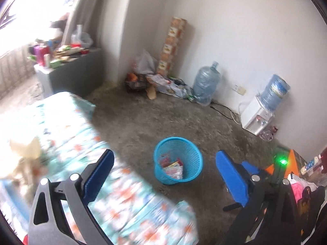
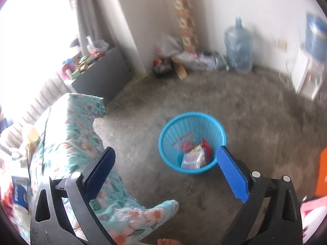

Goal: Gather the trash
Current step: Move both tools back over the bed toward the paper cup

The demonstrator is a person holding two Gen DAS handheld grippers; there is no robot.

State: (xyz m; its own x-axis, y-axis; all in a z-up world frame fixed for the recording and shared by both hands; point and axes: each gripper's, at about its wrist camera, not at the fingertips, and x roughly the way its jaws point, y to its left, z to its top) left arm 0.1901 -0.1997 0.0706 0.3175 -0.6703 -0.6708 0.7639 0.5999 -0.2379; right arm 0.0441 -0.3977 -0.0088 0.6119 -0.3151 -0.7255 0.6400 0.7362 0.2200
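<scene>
Fingers [image 2: 232, 175] apart, upright basket [image 2: 167, 143], wrappers [image 2: 194, 155] inside

A bare grey concrete floor [image 1: 155, 118] meets white walls [image 1: 245, 30]. Left of the corner, daylight floods through a bright window [image 1: 26, 16] with a grey curtain [image 1: 81, 8]. Below the window stands a cluttered grey cabinet [image 1: 77, 69]; nearer lies a floral-covered bed [image 1: 126, 202].

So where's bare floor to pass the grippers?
Bare concrete floor runs between the floral mattress and the blue basket, and beyond it toward the water dispenser. The wall corner by the empty water jug is cluttered.
</scene>
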